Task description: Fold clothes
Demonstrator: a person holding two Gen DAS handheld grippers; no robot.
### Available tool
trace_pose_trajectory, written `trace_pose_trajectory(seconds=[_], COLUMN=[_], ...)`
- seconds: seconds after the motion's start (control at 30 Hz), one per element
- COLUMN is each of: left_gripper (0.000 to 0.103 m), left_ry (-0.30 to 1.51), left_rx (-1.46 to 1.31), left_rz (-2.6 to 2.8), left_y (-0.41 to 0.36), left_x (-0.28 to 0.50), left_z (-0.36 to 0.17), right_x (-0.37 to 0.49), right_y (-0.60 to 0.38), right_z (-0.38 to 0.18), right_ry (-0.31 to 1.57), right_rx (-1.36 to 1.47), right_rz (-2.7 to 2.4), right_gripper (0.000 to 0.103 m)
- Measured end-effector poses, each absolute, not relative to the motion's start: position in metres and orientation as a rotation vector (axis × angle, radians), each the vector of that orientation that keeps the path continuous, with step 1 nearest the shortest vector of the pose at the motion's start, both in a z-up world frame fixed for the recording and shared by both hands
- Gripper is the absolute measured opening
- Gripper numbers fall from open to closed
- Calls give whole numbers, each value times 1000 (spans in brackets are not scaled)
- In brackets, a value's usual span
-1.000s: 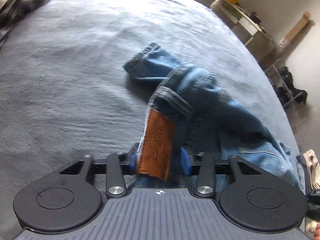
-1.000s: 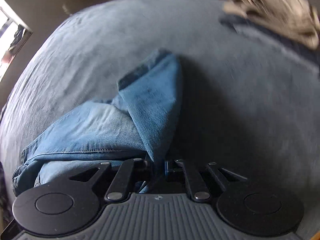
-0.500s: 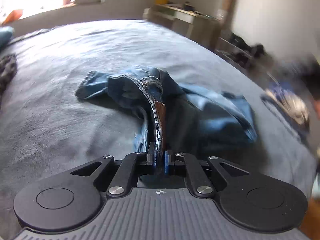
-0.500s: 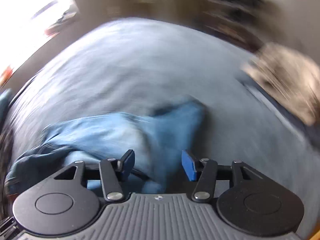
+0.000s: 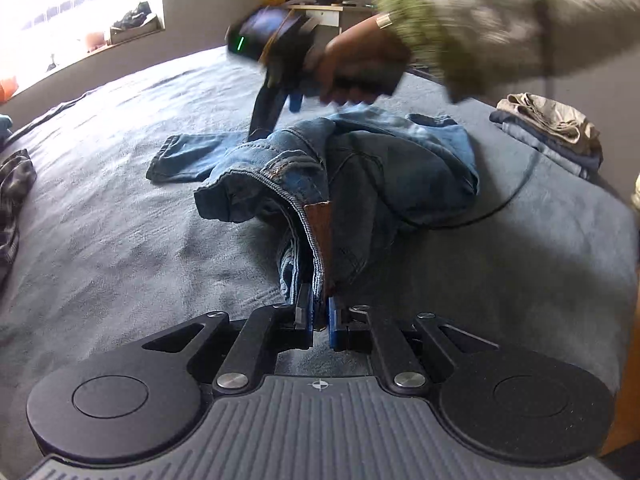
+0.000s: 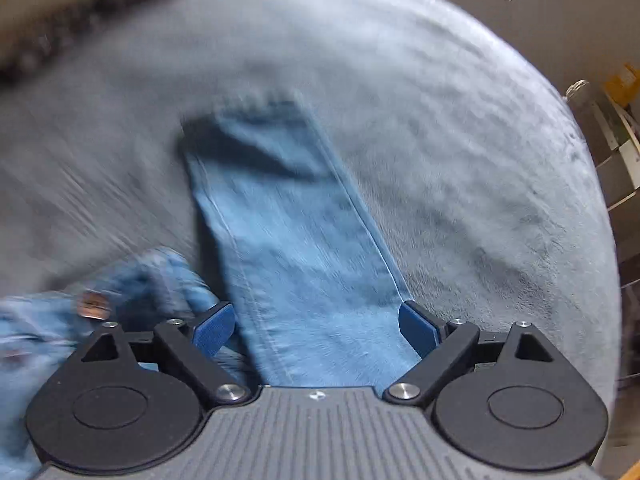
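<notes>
Plaid garment (image 5: 14,196): one, at bed's left edge.
Jeans (image 5: 360,168): one pair, crumpled mid-bed (image 5: 120,264).
Left hand-held gripper (image 5: 319,320): clamped on jeans waistband.
Right hand-held gripper (image 6: 316,326): jaws opening, pads clear of the leg between them.
Folded clothes (image 5: 552,128): one stack, far right.

Blue jeans (image 5: 360,168) lie crumpled on the grey bed (one leg (image 6: 296,240) stretched flat).

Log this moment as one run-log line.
left hand-held gripper: shut on jeans waistband | right hand-held gripper: jaws opening, above jeans leg, no grip | surface: grey bed
</notes>
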State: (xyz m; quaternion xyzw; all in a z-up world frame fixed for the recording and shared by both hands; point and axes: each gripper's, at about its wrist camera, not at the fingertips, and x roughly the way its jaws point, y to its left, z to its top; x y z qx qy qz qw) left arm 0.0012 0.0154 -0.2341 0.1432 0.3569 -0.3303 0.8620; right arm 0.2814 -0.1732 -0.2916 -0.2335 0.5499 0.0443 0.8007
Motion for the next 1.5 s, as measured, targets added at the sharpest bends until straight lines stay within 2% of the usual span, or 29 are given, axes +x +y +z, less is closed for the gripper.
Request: trace_pose_trajectory(seconds=[0.03,0.07,0.1,0.13,0.17,0.4,0.53,0.67,0.73,0.8,0.87,0.9,0.93,0.97,1.03,1.1,1.17,1.27,1.37,1.43,1.5], left_gripper=[5,5,5,5,5,5,5,5,5,7,9,17,29,35,44,49,52,58,63,64,64], left_ry=[747,744,740,737,735,737,744,759,798,861,955,998,1033,1068,1129,1152,1128,1085,1092,1144,1207], left_rx=[299,297,294,292,290,319,360,394,383,345,251,196,127,57,-86,-225,-343,-472,-618,-686,-698], left_rz=[-693,-692,-691,-690,-690,-702,-720,-739,-748,-764,-755,-744,-720,-696,-641,-564,-496,-411,-379,-380,-362], left_y=[15,16,16,16,17,28,29,30,31,34,43,49,57,66,84,102,115,125,127,122,112], left_x=[-1,-2,-3,-4,-5,-5,-6,-4,1,9,21,26,31,36,47,61,78,110,141,160,171], left_z=[-236,-237,-238,-239,-240,-243,-245,-249,-252,-252,-247,-245,-241,-238,-231,-226,-222,-222,-235,-248,-260], right_x=[286,286,286,285,280,180,76,-46,-97,-136,-153,-152,-150,-145,-125,-99,-66,-2,64,98,126], right_y=[-177,-185,-196,-208,-220,-298,-351,-385,-391,-387,-373,-362,-350,-336,-307,-281,-262,-239,-211,-196,-183], right_z=[-304,-309,-308,-302,-292,-179,-144,-151,-170,-190,-201,-201,-199,-194,-179,-166,-158,-167,-182,-197,-214], right_ry=[1213,1228,1233,1231,1208,903,916,1035,1161,1283,1366,1377,1380,1366,1298,1197,1081,986,953,981,1068], right_rx=[-512,-473,-373,-251,-150,183,310,394,455,515,496,455,409,348,225,117,34,-53,-194,-289,-355], right_rz=[72,64,55,37,12,-252,-443,-674,-738,-767,-733,-673,-602,-513,-299,-107,42,214,361,436,507], right_gripper=[86,60,39,31,7,4,4,4,5,14,16,27,34,42,48,67,75,76,84,91,93])
